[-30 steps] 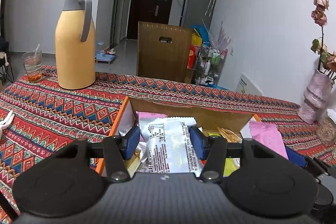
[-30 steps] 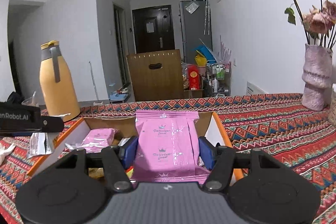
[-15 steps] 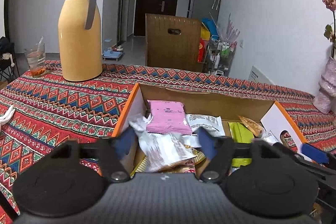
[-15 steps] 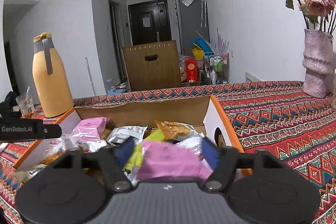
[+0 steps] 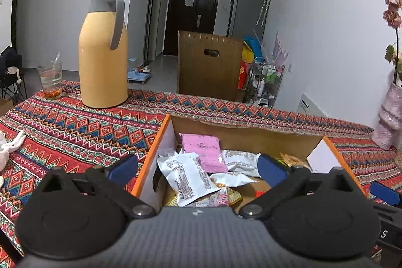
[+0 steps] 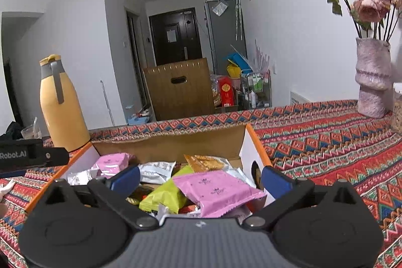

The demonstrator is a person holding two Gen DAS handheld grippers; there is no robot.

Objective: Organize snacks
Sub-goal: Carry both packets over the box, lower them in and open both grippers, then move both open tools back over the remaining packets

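An orange-edged cardboard box (image 5: 251,135) (image 6: 165,142) on the patterned tablecloth holds several snack packets. My left gripper (image 5: 197,168) hovers over the box's left side, its jaws opening wide, pads touching nothing. A white packet (image 5: 188,177) lies loose in the box below it, next to a pink packet (image 5: 203,150). My right gripper (image 6: 199,178) hangs over the box's right side, jaws also opening wide. A pink packet (image 6: 216,190) rests free on top of the pile between its fingers, beside a green packet (image 6: 163,195).
A tall yellow thermos (image 5: 103,52) (image 6: 61,104) and a glass with a spoon (image 5: 50,79) stand at the table's far left. A pink vase of dried roses (image 6: 373,79) stands at the far right. A wooden chair back (image 5: 208,67) is behind the table.
Both grippers went from shut on packets to wide open. The white packet dropped from the left gripper and the pink packet from the right gripper into the box.
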